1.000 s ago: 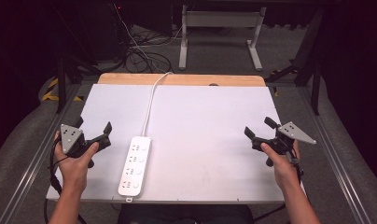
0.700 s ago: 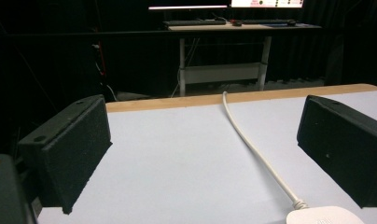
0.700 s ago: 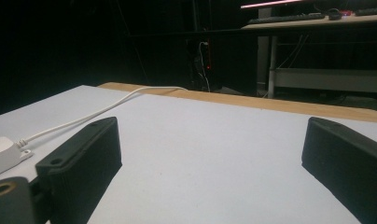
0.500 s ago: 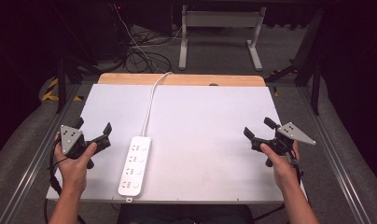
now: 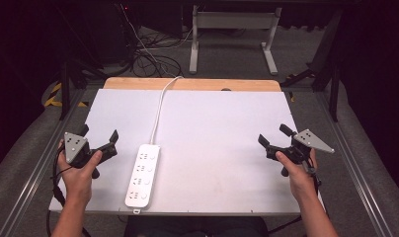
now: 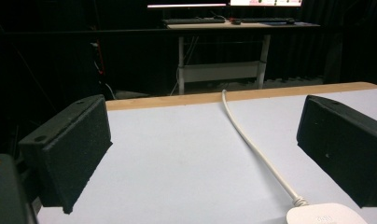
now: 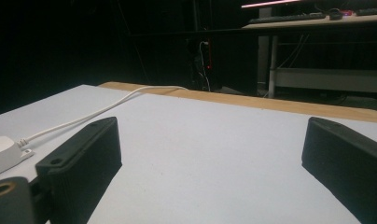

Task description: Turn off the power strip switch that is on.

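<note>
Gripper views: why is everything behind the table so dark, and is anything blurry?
Both gripper views: light falls on the white table, the room behind stays unlit; a lit strip glows above a far desk. Left gripper view: the near power strip looks soft.

Lighting: overhead, even on the matte white rectangular tabletop point(image 5: 222, 143), which reads bright without glare in the high view; surroundings at the top and both side edges fall to near black. Shadows: soft and short, beneath the white plastic power strip point(image 5: 142, 174) and under the person's two hands at lower left and lower right. Gripper views: dimmer and bluish, the tabletop grey-lavender; the close black foam-faced jaws are soft-edged with faint shadows below them. Bright strips of monitor glow point(image 6: 186, 5) sit along the top edge. Overall sharpness: moderate, slightly grainy.
</note>
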### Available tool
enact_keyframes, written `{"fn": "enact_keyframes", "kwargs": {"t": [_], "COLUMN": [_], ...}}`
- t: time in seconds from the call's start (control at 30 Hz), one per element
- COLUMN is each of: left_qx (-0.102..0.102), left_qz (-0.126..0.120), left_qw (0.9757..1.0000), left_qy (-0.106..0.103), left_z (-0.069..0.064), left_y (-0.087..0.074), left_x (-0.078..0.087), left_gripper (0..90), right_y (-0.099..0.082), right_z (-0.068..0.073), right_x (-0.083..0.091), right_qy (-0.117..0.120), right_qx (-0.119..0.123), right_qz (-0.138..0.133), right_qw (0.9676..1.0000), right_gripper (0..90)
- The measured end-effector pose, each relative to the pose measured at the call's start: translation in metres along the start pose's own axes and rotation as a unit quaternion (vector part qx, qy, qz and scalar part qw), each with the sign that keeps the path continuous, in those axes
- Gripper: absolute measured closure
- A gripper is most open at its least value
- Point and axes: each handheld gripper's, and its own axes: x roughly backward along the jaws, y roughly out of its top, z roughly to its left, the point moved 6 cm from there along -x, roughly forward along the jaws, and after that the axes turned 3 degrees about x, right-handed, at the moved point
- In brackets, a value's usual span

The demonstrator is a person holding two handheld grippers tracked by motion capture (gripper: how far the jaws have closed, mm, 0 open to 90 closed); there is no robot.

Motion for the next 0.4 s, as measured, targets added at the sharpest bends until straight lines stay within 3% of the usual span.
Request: {"fn": "enact_keyframes", "kwargs": {"t": [0.4], "left_qx": [0.000], "left_qz": [0.002], "left_qw": [1.0000], "left_qy": [-0.003], "left_z": [0.0008], "left_y": [-0.0010], "left_x": [-0.0002], "left_gripper": [3.6], "right_y": [-0.0007], "right_z": [-0.0001], "right_x": [-0.0020], "right_qy": [0.001], "right_qx": [0.000], "right_qz": [0.002], "right_qw": [1.0000], "right_gripper": [5.0]}}
